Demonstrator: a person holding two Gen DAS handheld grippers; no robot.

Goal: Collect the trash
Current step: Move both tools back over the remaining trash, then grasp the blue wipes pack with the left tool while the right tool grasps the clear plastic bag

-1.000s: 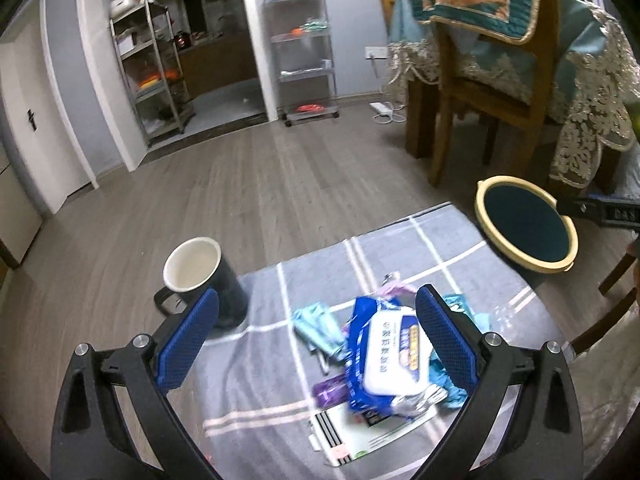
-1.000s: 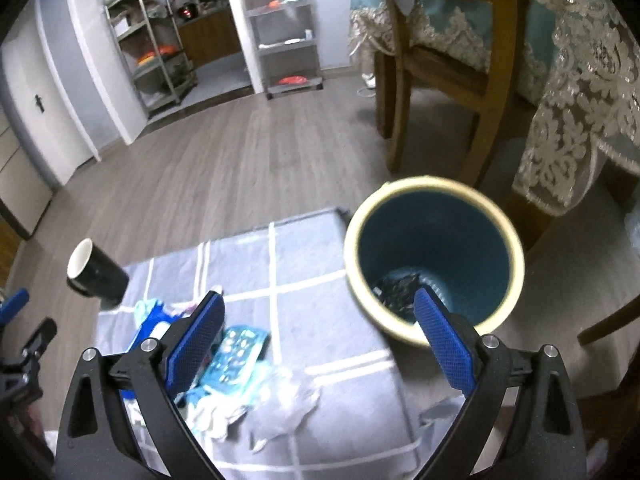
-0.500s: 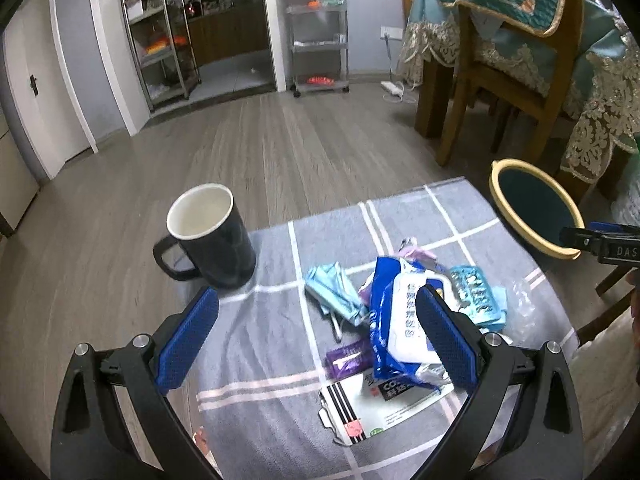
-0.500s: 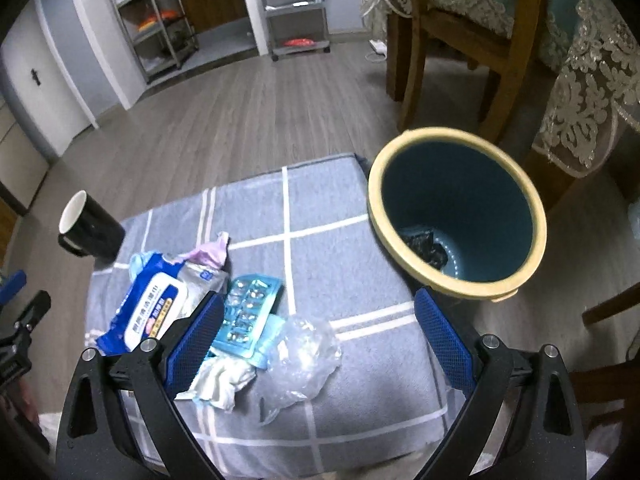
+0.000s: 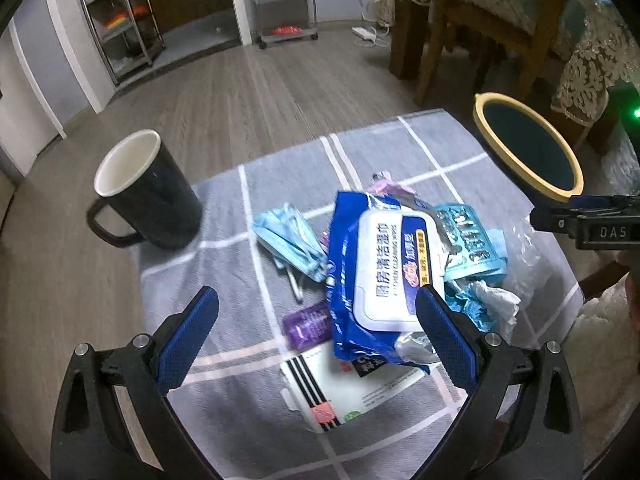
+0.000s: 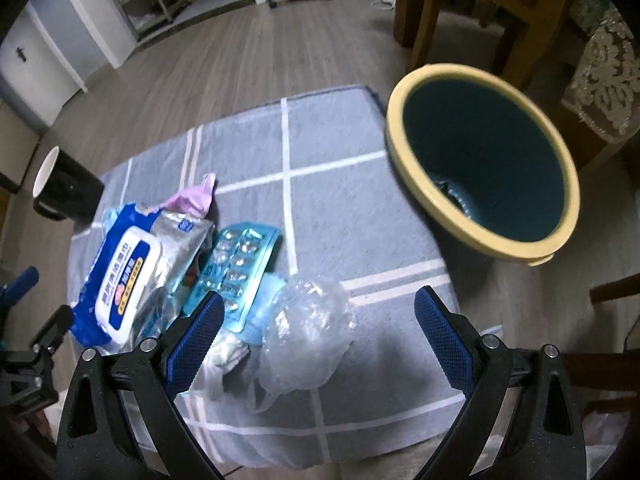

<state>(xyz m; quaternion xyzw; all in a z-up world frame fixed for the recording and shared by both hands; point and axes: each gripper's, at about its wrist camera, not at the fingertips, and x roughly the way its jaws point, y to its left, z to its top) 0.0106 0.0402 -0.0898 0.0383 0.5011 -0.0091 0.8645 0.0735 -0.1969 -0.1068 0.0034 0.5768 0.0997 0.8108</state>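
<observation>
Clearly "DAS" on right tool (image 5: 592,224), "CLEANING" on wipes pack (image 5: 384,264)

On the grey checked cloth (image 6: 320,208) lie one blue wet-wipes pack (image 5: 380,268), one teal blister pack (image 6: 236,268), one crumpled clear plastic bag (image 6: 308,332), one light-blue face mask (image 5: 292,240), one purple sachet (image 5: 308,324), one pink wrapper (image 6: 192,200) and one white printed packet (image 5: 352,396). One black mug (image 5: 144,196) stands there. One yellow-rimmed bin (image 6: 484,164) sits beside.

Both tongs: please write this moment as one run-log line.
left tongs: open, above wipes pack | right tongs: open, above clear plastic bag | bin: beside cloth
</observation>
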